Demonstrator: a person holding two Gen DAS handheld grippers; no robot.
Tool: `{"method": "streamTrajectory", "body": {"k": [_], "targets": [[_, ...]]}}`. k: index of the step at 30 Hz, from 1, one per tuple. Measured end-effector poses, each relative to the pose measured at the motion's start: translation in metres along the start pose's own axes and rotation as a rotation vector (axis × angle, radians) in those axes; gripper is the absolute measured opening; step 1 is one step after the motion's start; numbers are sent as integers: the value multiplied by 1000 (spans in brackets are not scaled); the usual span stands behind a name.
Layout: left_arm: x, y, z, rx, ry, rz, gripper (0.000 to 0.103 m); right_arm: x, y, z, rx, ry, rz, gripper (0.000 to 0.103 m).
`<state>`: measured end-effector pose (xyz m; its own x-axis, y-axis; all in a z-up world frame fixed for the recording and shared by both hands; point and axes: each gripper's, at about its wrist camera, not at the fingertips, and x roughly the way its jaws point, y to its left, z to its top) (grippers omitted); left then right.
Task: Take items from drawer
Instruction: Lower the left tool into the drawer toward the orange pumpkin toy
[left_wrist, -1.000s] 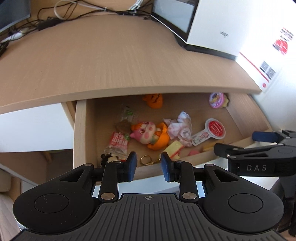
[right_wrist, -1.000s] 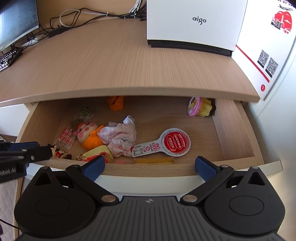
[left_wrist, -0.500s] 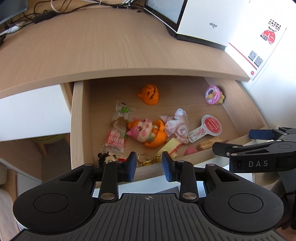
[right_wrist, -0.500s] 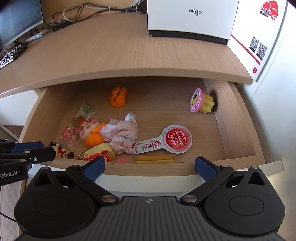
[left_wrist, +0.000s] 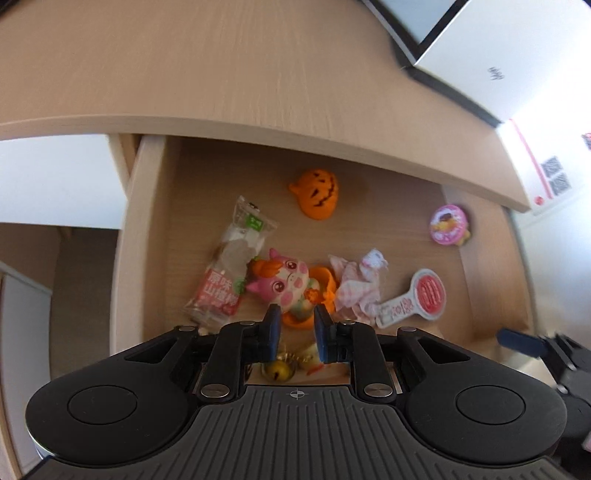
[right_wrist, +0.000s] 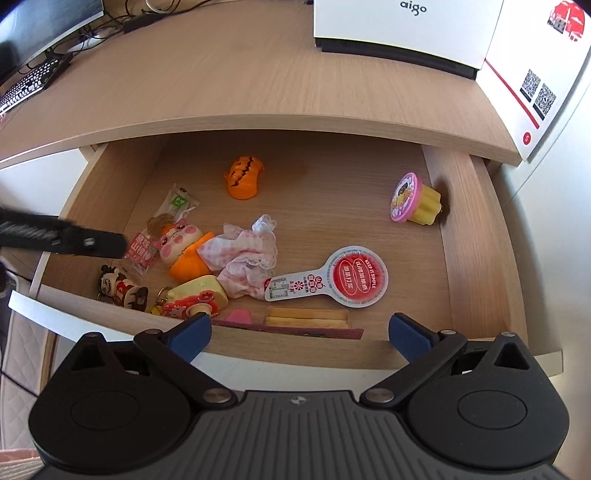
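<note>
Though closing – left gripper (left_wrist: 296, 324) empty

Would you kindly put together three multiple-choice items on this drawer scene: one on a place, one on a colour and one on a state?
1. Where in the drawer does the pink-lidded jelly cup lie?
A. Beside the right-hand wall, toward the back
B. In the front left corner
C. Dead centre

2. What colour is the pumpkin toy?
A. Green
B. Orange
C. Blue

3. How does the right claw stand?
A. Shut on the pumpkin toy
B. Shut on the pink-lidded jelly cup
C. Open, with nothing between its fingers

Answers:
1 A: the cup lies on its side next to the right-hand wall.
2 B: it is orange with a dark carved face.
3 C: its blue pads stand wide apart above the drawer's front edge.
</note>
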<state>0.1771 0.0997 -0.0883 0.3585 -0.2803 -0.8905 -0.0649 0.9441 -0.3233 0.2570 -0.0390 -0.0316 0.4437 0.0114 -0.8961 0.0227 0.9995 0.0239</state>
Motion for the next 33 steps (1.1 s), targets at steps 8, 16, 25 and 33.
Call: {"method": "streamTrajectory", "body": {"k": [8,16,25,33], "targets": [[40,-13,16,0,66,92,23,-5,-21,-3,30,-2,49,101],[47,-18,9,31,97,71,23,-8,-23,-9,-13,-1,42,101],[51,11,-5,-162,155,54,23,-14,-22,-18,-43,2,78,103],[72,-7,27,-167,125,33,25,-15,-19,-25,-31,-33,74,103]]}}
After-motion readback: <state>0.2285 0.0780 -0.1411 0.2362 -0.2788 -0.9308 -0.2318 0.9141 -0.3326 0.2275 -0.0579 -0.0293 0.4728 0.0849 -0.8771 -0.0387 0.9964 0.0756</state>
